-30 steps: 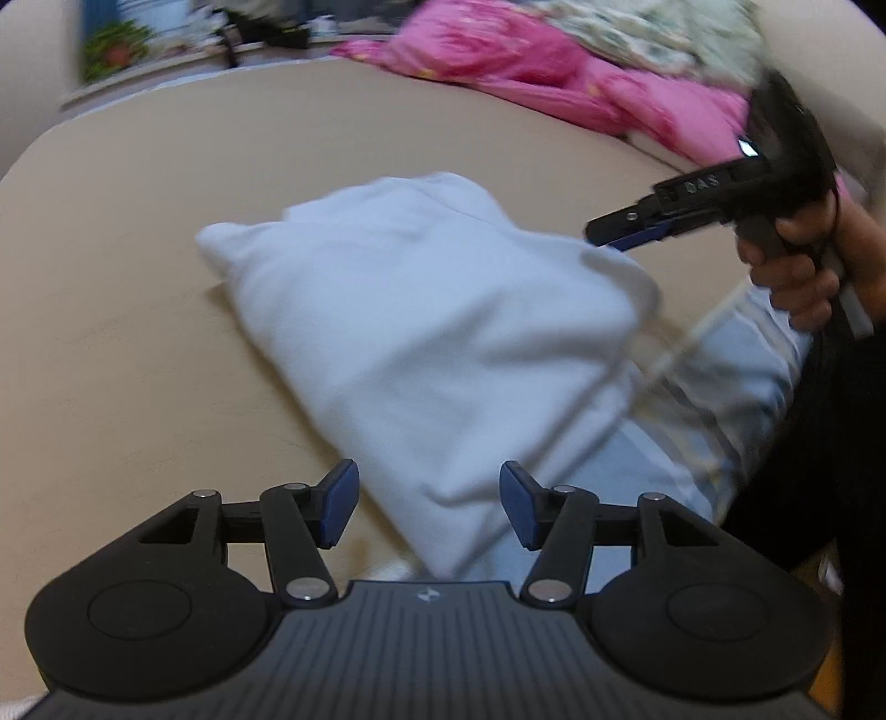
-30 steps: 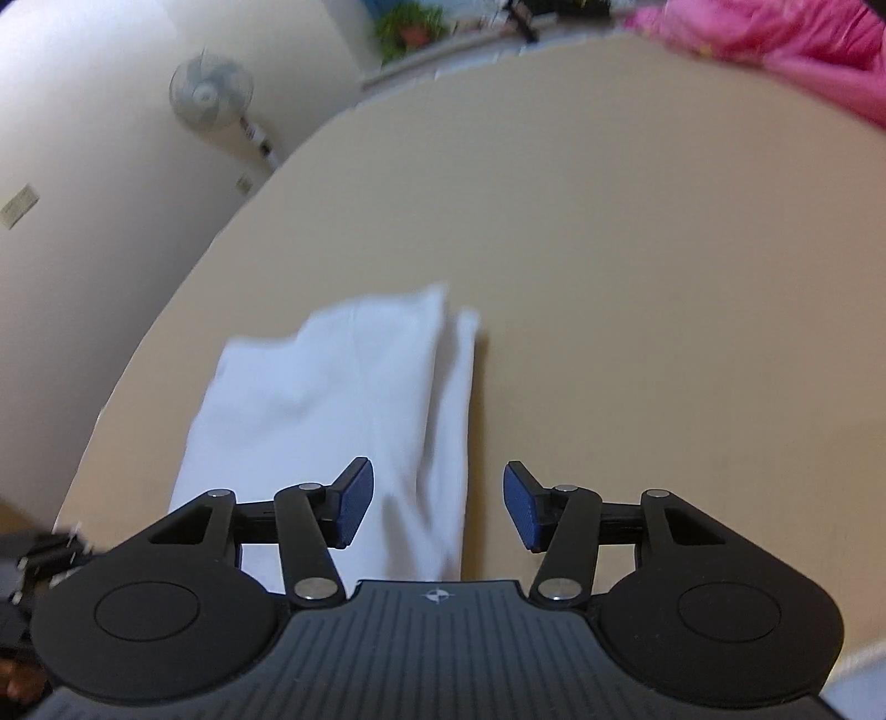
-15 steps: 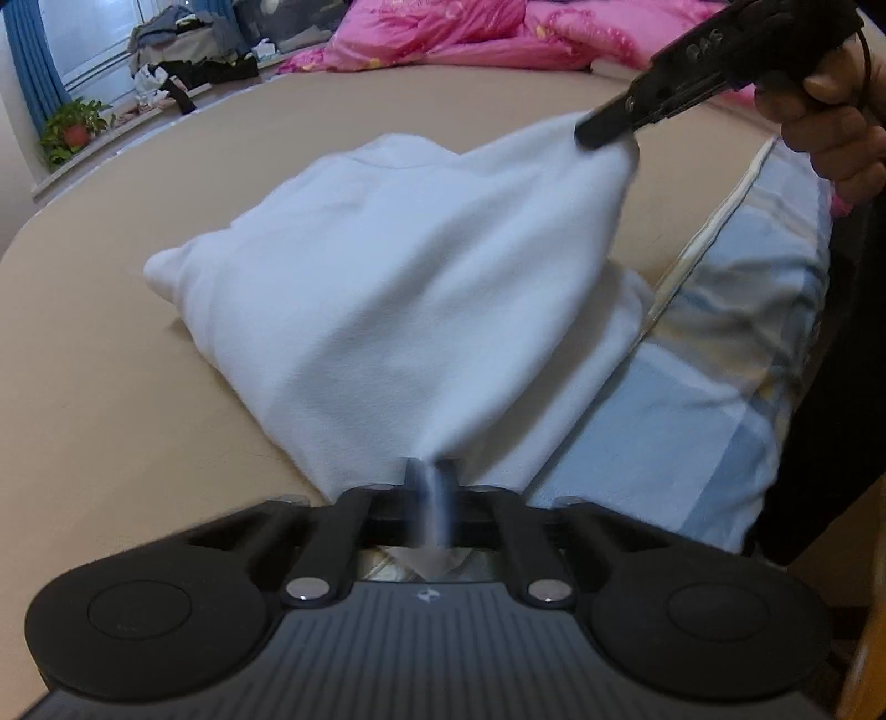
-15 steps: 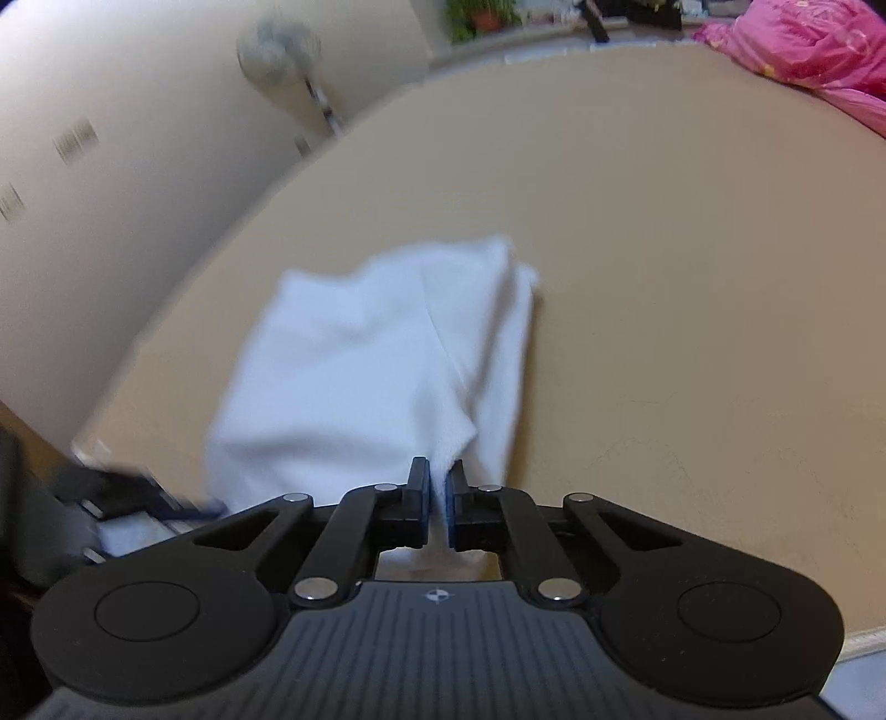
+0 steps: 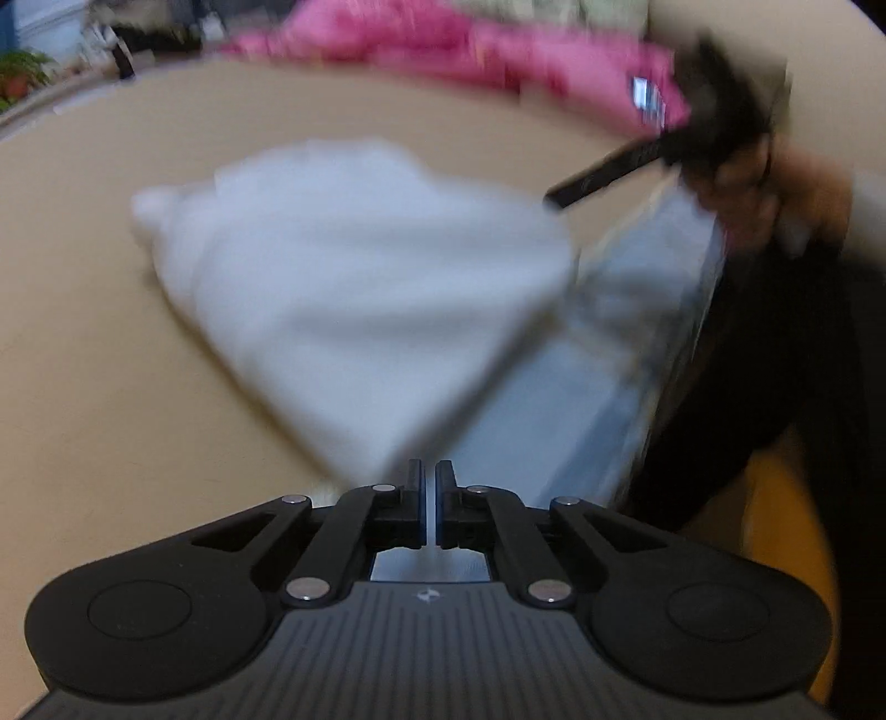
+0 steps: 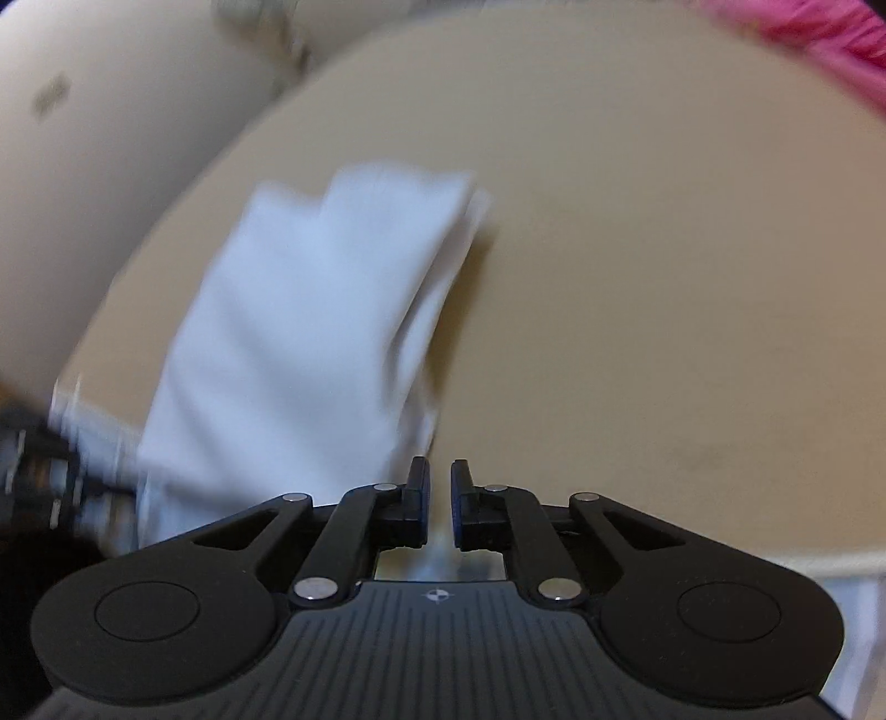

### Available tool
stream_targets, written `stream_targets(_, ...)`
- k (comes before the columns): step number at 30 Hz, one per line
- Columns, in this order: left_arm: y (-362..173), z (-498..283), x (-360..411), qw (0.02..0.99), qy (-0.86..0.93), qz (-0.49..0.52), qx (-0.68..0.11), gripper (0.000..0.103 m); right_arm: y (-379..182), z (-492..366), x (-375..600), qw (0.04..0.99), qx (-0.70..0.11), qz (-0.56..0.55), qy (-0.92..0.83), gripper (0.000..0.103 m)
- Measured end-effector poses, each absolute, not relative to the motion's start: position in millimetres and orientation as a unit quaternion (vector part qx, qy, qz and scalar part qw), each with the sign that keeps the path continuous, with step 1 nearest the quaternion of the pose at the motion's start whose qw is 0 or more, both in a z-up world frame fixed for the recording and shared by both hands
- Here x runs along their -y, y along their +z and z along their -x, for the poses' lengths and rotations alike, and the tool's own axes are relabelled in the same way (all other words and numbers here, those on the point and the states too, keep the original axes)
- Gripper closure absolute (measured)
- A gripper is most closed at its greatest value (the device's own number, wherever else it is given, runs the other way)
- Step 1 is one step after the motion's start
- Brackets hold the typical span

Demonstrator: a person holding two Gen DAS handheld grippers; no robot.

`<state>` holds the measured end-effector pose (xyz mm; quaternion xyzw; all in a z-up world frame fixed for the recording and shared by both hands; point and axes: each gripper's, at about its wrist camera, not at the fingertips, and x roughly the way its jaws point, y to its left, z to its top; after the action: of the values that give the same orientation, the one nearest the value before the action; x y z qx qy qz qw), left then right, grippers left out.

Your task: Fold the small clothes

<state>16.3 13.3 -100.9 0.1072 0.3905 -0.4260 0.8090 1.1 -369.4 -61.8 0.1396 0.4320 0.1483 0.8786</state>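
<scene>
A white garment (image 5: pixel 360 288) lies partly folded on the beige bed (image 5: pixel 83 360), its near corner pulled up into my left gripper (image 5: pixel 430 482), which is shut on it. In the left wrist view my right gripper (image 5: pixel 554 202), held in a hand (image 5: pixel 775 194), has its tip at the garment's far right corner. In the right wrist view the right gripper (image 6: pixel 437 482) shows a narrow gap as its jaws are opening. The garment (image 6: pixel 310 332) reaches the left pad, with beige sheet showing in the gap. Both views are blurred.
A blue striped cloth (image 5: pixel 554 432) lies under the garment's right side at the bed's edge. Pink bedding (image 5: pixel 443 44) is heaped at the far side. The person's dark clothing (image 5: pixel 775 360) fills the right. Bare beige sheet (image 6: pixel 664 277) spreads right of the garment.
Both grippers went from wide open to closed on the garment's corners. Since half a second ago the right jaws have parted slightly, and the lifted right corner has dropped lower.
</scene>
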Motion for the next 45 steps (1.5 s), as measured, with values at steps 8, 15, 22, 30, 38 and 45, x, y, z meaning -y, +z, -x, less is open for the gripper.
stream_targets(8, -126, -69, 2, 0.809, -0.356, -0.043, -0.466, 0.098, -67, -16, 323, 0.874, -0.423, -0.108, 0.215, 0.067)
stream_targets(15, -110, -72, -6, 0.799, -0.368, -0.026, -0.475, 0.070, -68, -30, 321, 0.862, -0.472, -0.044, 0.181, 0.058)
stream_targets(22, -64, -131, -44, 0.855, -0.291, 0.079, -0.421, 0.070, -41, -58, 346, 0.894, -0.394, -0.165, 0.134, 0.051)
stream_targets(30, -95, -228, -57, 0.830, -0.235, 0.225, -0.453, 0.052, -87, -111, 327, 0.863, -0.459, -0.189, 0.092, 0.048)
stream_targets(38, -116, -265, -61, 0.834, -0.231, 0.260, -0.429, 0.091, -79, -118, 323, 0.885, -0.395, -0.240, 0.059, 0.100)
stream_targets(45, -80, -227, -70, 0.846, -0.174, 0.205, -0.460, 0.055, -77, -114, 326, 0.888, -0.410, -0.206, -0.021, 0.062)
